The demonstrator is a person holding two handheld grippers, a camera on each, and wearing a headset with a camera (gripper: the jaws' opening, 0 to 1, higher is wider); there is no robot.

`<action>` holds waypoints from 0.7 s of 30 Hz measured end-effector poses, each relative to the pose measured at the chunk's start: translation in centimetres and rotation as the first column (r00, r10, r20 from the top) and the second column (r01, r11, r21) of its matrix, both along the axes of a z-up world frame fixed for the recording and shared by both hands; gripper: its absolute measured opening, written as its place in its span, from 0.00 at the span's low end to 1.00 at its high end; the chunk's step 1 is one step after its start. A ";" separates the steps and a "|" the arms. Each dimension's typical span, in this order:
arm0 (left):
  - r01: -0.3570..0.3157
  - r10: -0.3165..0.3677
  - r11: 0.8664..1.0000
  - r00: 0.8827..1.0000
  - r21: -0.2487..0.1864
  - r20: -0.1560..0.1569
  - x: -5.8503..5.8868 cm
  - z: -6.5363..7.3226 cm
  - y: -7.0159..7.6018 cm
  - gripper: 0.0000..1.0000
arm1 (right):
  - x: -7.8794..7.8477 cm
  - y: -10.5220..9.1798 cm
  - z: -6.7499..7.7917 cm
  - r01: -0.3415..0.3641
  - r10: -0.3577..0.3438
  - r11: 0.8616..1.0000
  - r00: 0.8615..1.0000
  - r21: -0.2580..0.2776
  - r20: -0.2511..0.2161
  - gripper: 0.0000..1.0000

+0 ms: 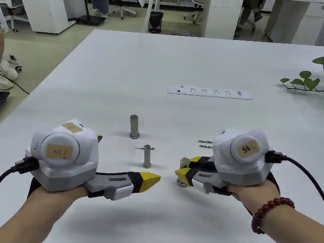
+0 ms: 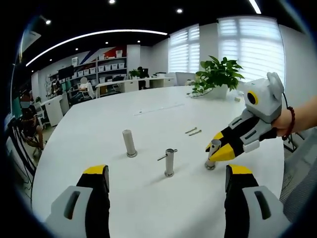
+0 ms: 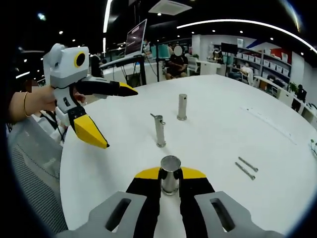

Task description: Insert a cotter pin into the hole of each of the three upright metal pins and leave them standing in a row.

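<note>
Close to the bench's [image 1: 152, 66] near edge, the right gripper [image 3: 170, 176] was clamped narrowly on the nearest metal pin [image 3: 170, 165], which stood upright on its base. Two loose cotter pins [image 1: 205, 144] lay flat just beyond that gripper toward the far edge, side by side, long axes running roughly along the near edge. The left gripper [image 1: 143, 182] hovered wide and empty, tips pointing at the held pin, farther from the loose cotter pins than the right one. The middle metal pin [image 1: 147, 157] already carried a cotter pin [image 1: 144, 148]; the farthest metal pin [image 1: 134, 126] stood bare.
</note>
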State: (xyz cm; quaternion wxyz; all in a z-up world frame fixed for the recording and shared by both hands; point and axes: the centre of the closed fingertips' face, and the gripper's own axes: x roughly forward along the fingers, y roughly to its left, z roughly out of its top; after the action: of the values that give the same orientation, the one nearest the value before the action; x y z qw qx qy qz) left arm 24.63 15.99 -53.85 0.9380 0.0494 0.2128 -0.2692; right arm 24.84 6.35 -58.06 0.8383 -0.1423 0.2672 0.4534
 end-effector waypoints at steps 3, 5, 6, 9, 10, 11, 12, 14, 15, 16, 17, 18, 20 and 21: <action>0.003 -0.003 1.000 1.000 -0.005 0.005 -0.1 0.1 -0.1 0.97 | -0.2 0.2 -0.2 -0.002 0.002 1.000 1.000 0.003 0.002 0.08; 0.005 -0.005 1.000 1.000 -0.009 0.006 0.0 0.1 -0.2 0.97 | -0.3 0.2 -0.1 -0.001 0.001 1.000 1.000 0.010 0.004 0.08; 0.006 -0.006 1.000 1.000 -0.008 0.006 0.0 0.1 -0.2 0.97 | -0.4 0.3 -0.1 -0.001 0.001 1.000 1.000 0.016 0.004 0.08; 0.008 -0.008 1.000 1.000 -0.010 -0.001 -0.1 -0.2 -0.2 0.97 | -0.5 0.4 -0.1 -0.005 0.004 1.000 1.000 0.015 0.013 0.08; 0.008 -0.008 1.000 1.000 -0.012 -0.002 -0.1 -0.2 -0.2 0.97 | -0.5 0.4 -0.1 -0.006 0.006 1.000 1.000 0.013 0.016 0.08; 0.009 -0.009 1.000 1.000 -0.013 -0.002 -0.1 -0.1 -0.3 0.97 | -0.5 0.4 -0.1 -0.010 0.010 1.000 1.000 0.011 0.022 0.08; 0.010 -0.010 1.000 1.000 -0.014 -0.001 -0.1 -0.2 -0.3 0.97 | -0.5 0.3 -0.2 -0.013 0.013 1.000 1.000 0.009 0.026 0.08; 0.007 -0.007 1.000 1.000 -0.011 -0.002 0.0 -0.2 -0.3 0.97 | -0.6 0.3 -0.2 -0.017 0.016 1.000 0.999 0.009 0.028 0.08; 0.007 -0.007 1.000 1.000 -0.010 -0.002 0.0 -0.2 -0.2 0.97 | -0.6 0.3 -0.2 -0.019 0.019 1.000 0.999 0.014 0.030 0.08; 0.010 -0.010 1.000 1.000 -0.011 -0.002 0.0 -0.2 -0.3 0.97 | -0.6 0.2 -0.1 -0.018 0.017 1.000 0.999 0.017 0.027 0.08; 0.010 -0.010 1.000 1.000 -0.013 -0.002 0.0 -0.2 -0.4 0.97 | -0.6 0.2 -0.1 -0.019 0.018 1.000 0.999 0.018 0.026 0.08; 0.010 -0.010 1.000 1.000 -0.013 -0.001 0.0 -0.2 -0.4 0.97 | -0.6 0.3 -0.1 -0.023 0.023 1.000 0.999 0.015 0.029 0.09; 0.014 -0.014 1.000 1.000 -0.011 -0.001 -0.1 -0.2 -0.4 0.97 | -0.7 0.3 -0.1 -0.025 0.025 1.000 0.999 0.013 0.031 0.09; 0.016 -0.016 1.000 1.000 -0.010 0.000 -0.1 -0.2 -0.5 0.97 | -0.7 0.3 -0.1 -0.024 0.024 1.000 0.999 0.016 0.027 0.09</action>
State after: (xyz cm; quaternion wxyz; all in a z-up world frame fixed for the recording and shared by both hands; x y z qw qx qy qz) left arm 24.56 15.52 -54.04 0.9361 0.0462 0.2110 -0.2776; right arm 24.17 6.61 -58.20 0.8375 -0.1449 0.2505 0.4634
